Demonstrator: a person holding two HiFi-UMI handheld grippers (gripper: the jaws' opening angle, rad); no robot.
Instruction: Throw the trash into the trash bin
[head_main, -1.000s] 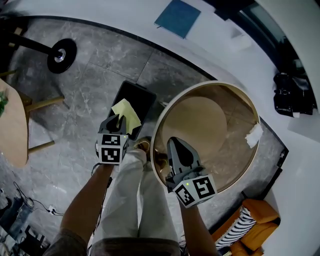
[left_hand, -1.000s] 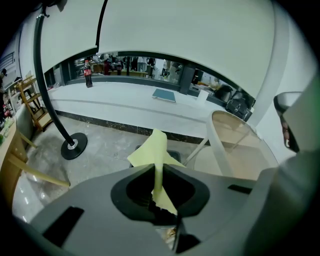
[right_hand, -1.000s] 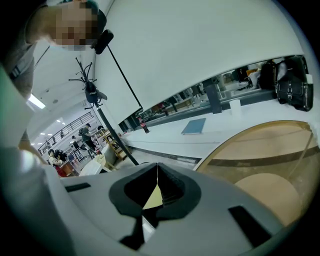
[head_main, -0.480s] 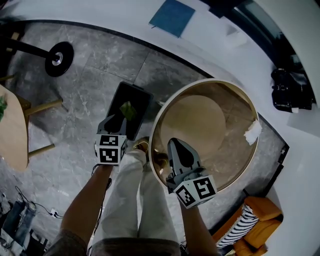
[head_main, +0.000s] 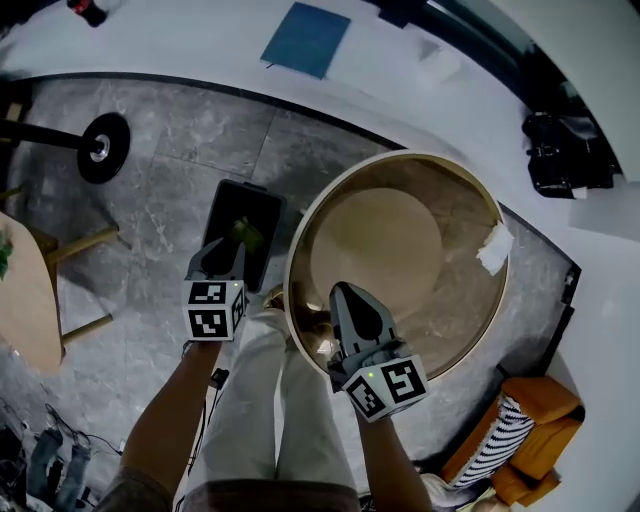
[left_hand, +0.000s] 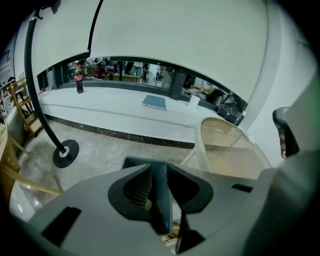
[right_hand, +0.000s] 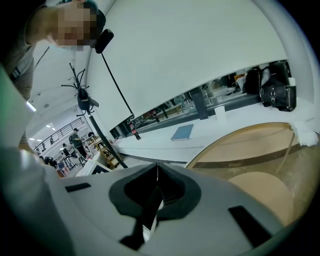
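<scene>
A dark rectangular trash bin (head_main: 228, 205) stands on the grey stone floor, with a yellow-green paper (head_main: 247, 233) lying inside it. My left gripper (head_main: 229, 244) hangs over the bin's near edge. Its jaws have just been opening and stand open, with nothing between them. In the left gripper view the left gripper (left_hand: 159, 170) shows the bin's inside through the gap. My right gripper (head_main: 344, 290) is above the near rim of the round glass table (head_main: 296, 236), with nothing seen in it. In the right gripper view the tips of the right gripper (right_hand: 157, 165) meet. A white crumpled tissue (head_main: 494, 248) lies at the table's far right edge.
A blue book (head_main: 305, 40) and a black bag (head_main: 565, 155) lie on the white ledge behind. A black stand base (head_main: 103, 148) sits on the floor at left, near a wooden chair (head_main: 25, 300). An orange seat (head_main: 530, 440) is at bottom right. The person's legs are below.
The yellow paper left my left gripper and dropped into the bin as the jaws opened. The left gripper then drew back a little. The right gripper stayed shut over the table.
</scene>
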